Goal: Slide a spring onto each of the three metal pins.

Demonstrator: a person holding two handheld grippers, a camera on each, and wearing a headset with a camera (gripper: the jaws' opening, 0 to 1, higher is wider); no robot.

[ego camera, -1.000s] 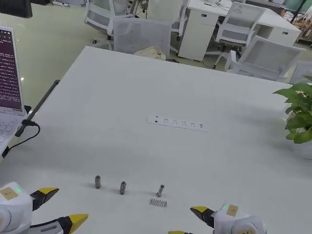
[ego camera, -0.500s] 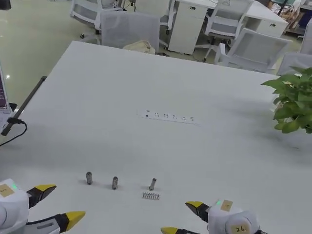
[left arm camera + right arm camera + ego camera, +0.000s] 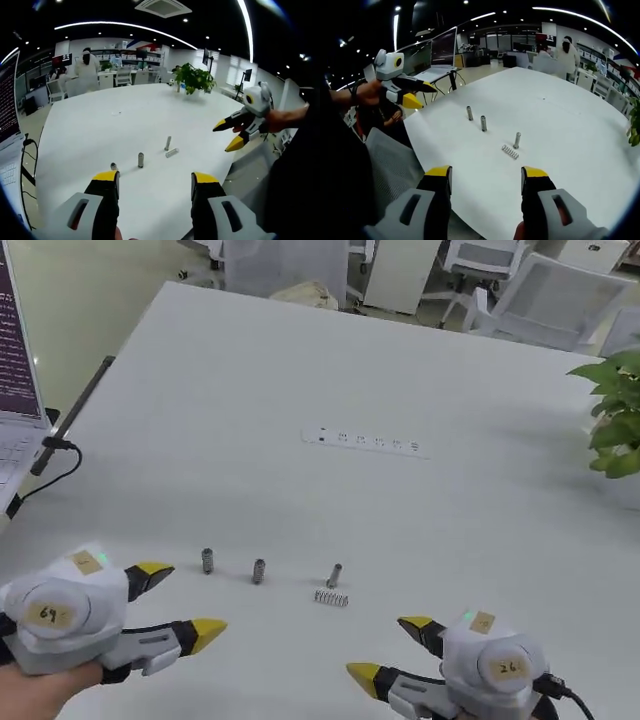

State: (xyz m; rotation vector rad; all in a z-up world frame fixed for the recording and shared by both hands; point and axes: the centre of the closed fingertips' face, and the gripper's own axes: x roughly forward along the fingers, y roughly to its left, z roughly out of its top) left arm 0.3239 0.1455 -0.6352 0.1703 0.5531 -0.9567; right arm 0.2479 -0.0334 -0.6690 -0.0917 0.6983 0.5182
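Three metal pins stand in a row near the table's front edge. The left pin [image 3: 208, 560] and the middle pin [image 3: 259, 571] each wear a spring. The right pin [image 3: 334, 575] is bare, and a loose spring [image 3: 331, 597] lies flat just in front of it. My left gripper [image 3: 180, 603] is open, low at the front left of the pins. My right gripper [image 3: 390, 652] is open at the front right, a short way from the loose spring [image 3: 510, 151]. The pins [image 3: 140, 159] stand ahead of the left jaws.
A white power strip [image 3: 363, 441] lies across the middle of the table. A laptop [image 3: 18, 390] with a black cable [image 3: 60, 450] sits at the left edge, a potted plant [image 3: 615, 410] at the right. White chairs and desks stand beyond the far edge.
Both grippers have risen further into the head view, closer to the pins. The camera shifted, so the background moved. The pins and the loose spring stay put.
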